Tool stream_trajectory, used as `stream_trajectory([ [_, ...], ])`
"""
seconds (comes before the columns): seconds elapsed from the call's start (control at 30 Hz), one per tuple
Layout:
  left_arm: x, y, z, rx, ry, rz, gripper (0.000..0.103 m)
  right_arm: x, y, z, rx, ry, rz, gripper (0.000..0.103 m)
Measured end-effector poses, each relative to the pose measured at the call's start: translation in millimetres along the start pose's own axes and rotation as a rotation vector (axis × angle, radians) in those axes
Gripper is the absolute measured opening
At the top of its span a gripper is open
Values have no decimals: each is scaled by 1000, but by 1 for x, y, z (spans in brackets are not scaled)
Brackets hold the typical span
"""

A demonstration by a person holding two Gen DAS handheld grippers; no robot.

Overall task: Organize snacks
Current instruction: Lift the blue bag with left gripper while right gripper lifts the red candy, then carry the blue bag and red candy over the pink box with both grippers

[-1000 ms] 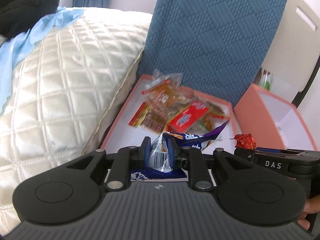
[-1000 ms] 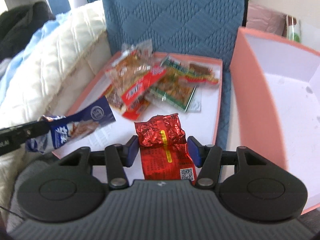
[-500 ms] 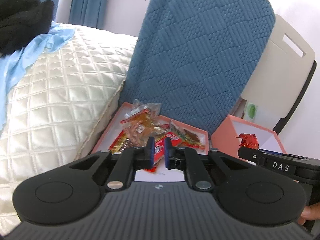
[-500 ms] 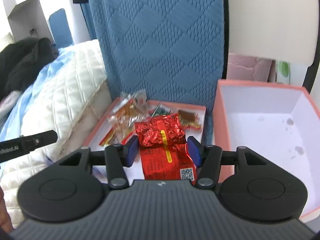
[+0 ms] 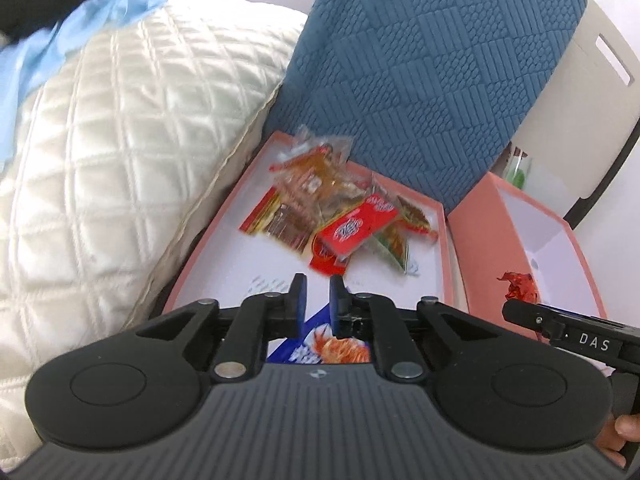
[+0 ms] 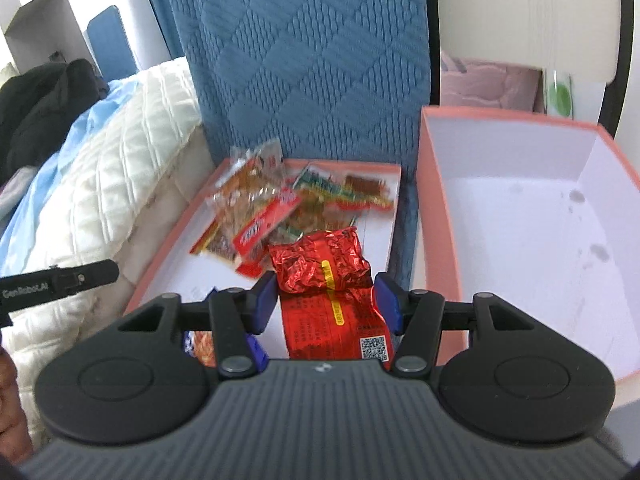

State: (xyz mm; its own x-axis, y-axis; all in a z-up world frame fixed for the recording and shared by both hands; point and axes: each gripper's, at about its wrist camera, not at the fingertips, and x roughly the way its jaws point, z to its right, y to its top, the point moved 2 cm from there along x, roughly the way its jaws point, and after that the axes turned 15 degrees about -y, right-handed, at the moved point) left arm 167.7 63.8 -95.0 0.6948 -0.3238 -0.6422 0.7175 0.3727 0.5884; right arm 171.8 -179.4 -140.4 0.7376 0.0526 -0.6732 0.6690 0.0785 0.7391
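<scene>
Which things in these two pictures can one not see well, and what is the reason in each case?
- Blue and white packet, left wrist view: mostly covered by the left tongs, so its full print stays unseen.
- Red foil packet, right wrist view: its lower end is behind the body of the right tongs.
- Piled snacks in the shallow tray: motion blur makes labels unreadable.
- Deep box, right wrist view: near corner cut by the fisheye edge.

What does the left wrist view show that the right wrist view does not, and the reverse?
Only the left wrist view shows the left gripper, jaws shut with nothing between them. Only the right wrist view shows the right gripper gripping the red foil packet from both sides, and the whole white floor of the deep pink box. Both show the shallow tray and its snack pile.
</scene>
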Motion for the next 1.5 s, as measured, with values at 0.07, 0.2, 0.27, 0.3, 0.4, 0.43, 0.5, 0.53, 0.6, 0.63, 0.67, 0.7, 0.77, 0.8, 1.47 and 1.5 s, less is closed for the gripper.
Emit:
stream_trajectory([
  [0.07,-3,-5,-7,2,-31,-15,35,0,-5,-3,-1,2,-5,56],
  [0.2,-7,-18,-13,51,-65,-78,56,0,-12,-7,4,10,-13,56],
  [0.27,-7,-26,-16,63,-81,-109,65,-1,-13,-8,4,13,-15,56],
  [0.3,-7,-29,-16,76,-91,-127,67,-1,-14,-8,3,13,-16,56],
  [0.4,-1,-40,-12,132,-97,-181,72,-2,-15,-9,6,13,-19,56],
  [0.43,1,-44,-10,154,-97,-201,73,-2,-16,-9,6,13,-19,56],
  [0.5,5,-53,-3,226,-107,-239,73,-2,-15,-9,4,10,-18,56],
  [0.53,9,-57,3,273,-100,-258,73,-3,-15,-9,3,9,-17,56],
  [0.6,17,-66,12,357,-76,-297,73,-4,-15,-9,1,6,-16,56],
  [0.63,22,-71,14,391,-66,-315,73,-4,-14,-8,-1,4,-14,56],
  [0.67,27,-75,17,427,-53,-335,73,-5,-14,-8,-2,1,-13,56],
  [0.7,34,-80,18,462,-37,-355,73,-5,-14,-7,-2,-1,-11,56],
  [0.77,45,-89,20,515,3,-387,73,-7,-14,-6,-1,-6,-9,56],
  [0.8,50,-93,21,543,27,-397,73,-7,-14,-5,-1,-8,-9,56],
  [1.47,64,-92,19,555,125,-353,41,-7,-19,9,8,-33,-9,56],
  [1.5,62,-90,20,541,121,-340,40,-6,-19,10,9,-33,-9,56],
])
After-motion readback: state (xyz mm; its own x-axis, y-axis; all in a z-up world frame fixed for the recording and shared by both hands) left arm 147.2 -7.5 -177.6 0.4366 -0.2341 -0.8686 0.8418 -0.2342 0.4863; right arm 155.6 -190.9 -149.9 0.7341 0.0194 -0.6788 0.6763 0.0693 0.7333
